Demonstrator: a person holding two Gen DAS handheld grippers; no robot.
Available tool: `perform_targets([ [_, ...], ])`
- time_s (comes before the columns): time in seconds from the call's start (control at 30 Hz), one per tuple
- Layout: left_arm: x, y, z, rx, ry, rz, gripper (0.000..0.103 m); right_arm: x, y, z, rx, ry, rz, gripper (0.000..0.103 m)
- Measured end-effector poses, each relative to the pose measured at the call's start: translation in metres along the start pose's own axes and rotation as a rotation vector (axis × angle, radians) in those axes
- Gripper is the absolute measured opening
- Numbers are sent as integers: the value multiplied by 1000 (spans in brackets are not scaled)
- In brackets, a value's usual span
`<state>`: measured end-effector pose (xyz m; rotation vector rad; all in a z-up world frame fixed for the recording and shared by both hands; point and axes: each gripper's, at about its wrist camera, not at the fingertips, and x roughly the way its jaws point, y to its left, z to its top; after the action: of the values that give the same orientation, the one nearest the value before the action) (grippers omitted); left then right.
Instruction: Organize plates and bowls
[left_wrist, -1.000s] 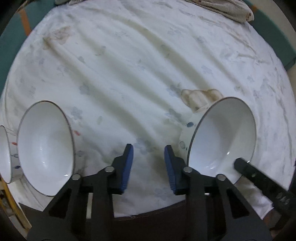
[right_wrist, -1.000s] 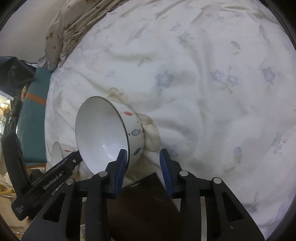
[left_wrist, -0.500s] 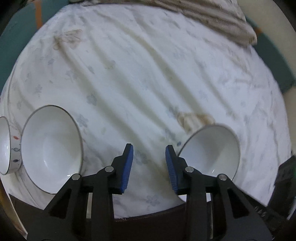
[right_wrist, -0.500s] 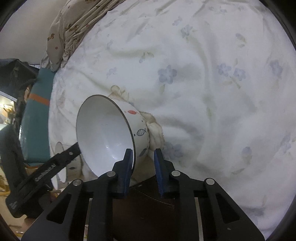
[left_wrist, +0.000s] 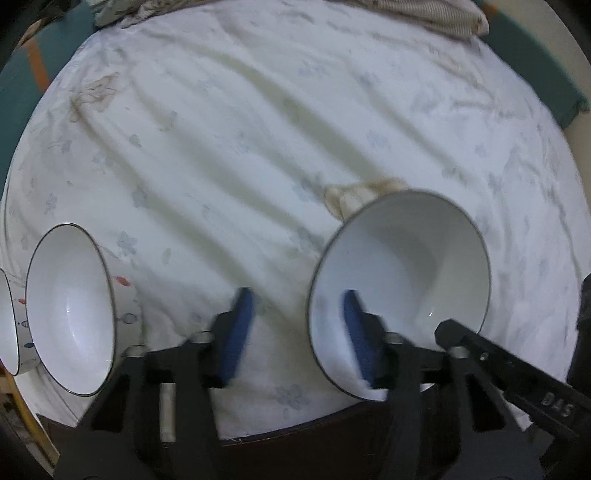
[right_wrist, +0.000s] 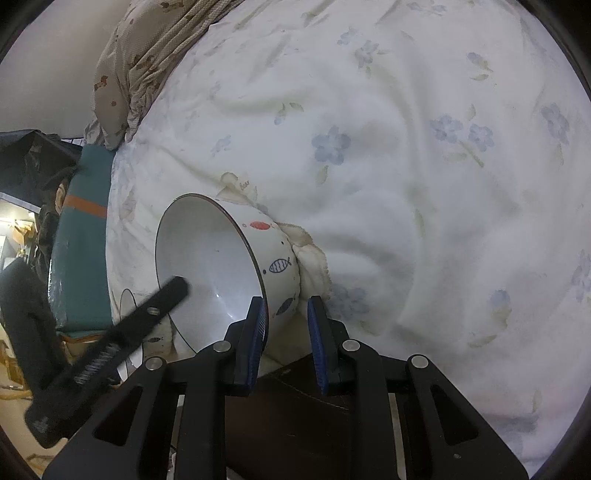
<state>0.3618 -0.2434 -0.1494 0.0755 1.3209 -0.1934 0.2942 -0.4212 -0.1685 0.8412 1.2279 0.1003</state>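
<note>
A white bowl with fish marks lies tilted on the flowered sheet; it also shows in the right wrist view. My left gripper is open, its jaws straddling the bowl's near rim, right pad inside. My right gripper is partly closed; the bowl's lower side sits between its pads, contact unclear. Two more white bowls sit nested at the left edge.
The white flowered sheet covers the surface. A beige patterned cloth lies bunched at the far edge. A teal mat shows beyond the sheet. A brown edge lies below the grippers.
My left gripper opened wider and moved right, now straddling the bowl's rim. My right gripper opened a little around the bowl's side.
</note>
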Motion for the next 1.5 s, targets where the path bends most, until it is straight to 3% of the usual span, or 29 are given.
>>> perform_targets([
  [0.1,5,-5,-1,1,23,1,7,1,0,1,-2,1,4,25],
  [0.27,-4,-17,-7,17,64,18,8,0,8,2,-55,-10,-5,18],
  [0.47,-31,-14,-17,31,41,32,10,-5,18,-2,-115,-22,-28,15],
  [0.63,-63,-9,-40,32,49,19,11,-28,32,-15,-175,-41,-16,14],
  [0.8,-86,-2,-70,54,56,7,11,-46,44,-45,-206,-3,-22,14],
  [1.17,-75,11,-140,66,145,-56,11,-51,29,-121,-217,106,-75,14],
  [1.5,-64,24,-139,32,122,-59,11,-49,18,-131,-174,84,-105,13],
])
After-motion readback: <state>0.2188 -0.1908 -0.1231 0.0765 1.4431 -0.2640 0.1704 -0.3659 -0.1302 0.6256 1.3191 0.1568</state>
